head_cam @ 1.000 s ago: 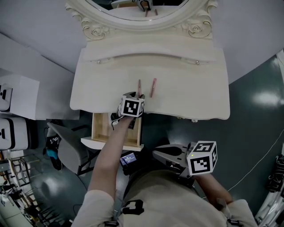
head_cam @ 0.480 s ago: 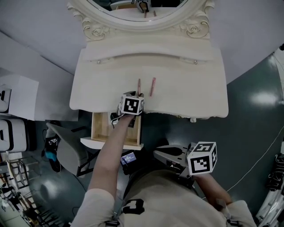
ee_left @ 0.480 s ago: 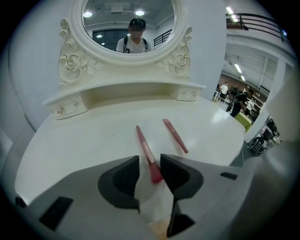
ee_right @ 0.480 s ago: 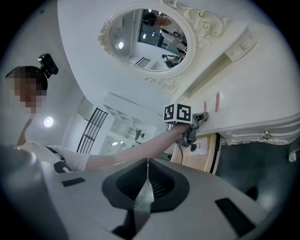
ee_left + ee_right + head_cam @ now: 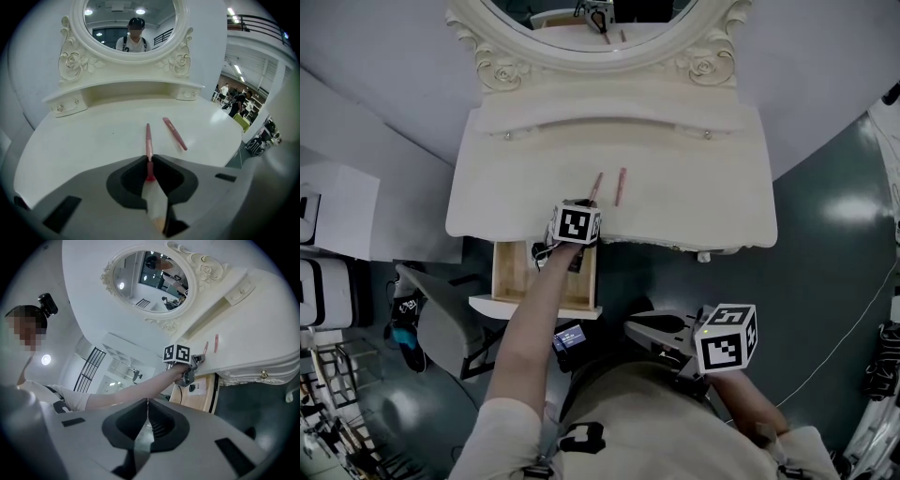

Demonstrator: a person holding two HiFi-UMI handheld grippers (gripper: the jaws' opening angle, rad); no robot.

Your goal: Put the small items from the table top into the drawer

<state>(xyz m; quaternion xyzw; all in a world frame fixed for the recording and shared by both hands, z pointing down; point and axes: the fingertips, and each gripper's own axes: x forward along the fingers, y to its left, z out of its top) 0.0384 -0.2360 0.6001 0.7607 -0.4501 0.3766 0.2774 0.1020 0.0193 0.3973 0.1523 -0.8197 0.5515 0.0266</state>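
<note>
Two slim pink sticks lie on the white dressing table [image 5: 694, 202]. The left stick [image 5: 596, 184] [image 5: 148, 136] has its near end pinched in my left gripper [image 5: 585, 202] [image 5: 149, 159], whose jaws have just been closing and now press on it. A little to the right lies the second stick [image 5: 620, 186] [image 5: 175, 133], free on the top. Under the table's front edge the wooden drawer [image 5: 514, 270] [image 5: 207, 391] is pulled out. My right gripper [image 5: 637, 328] [image 5: 147, 401] hangs low by my body, shut and empty.
An oval mirror [image 5: 600, 23] with a carved frame stands at the back of the table, with a raised shelf [image 5: 609, 117] and small knobs below it. White boxes [image 5: 333, 202] stand at the left. A cable [image 5: 853, 328] runs across the dark floor at the right.
The left gripper's jaws have closed on the near end of the left stick, which now leans slightly to the right. The right gripper has barely moved.
</note>
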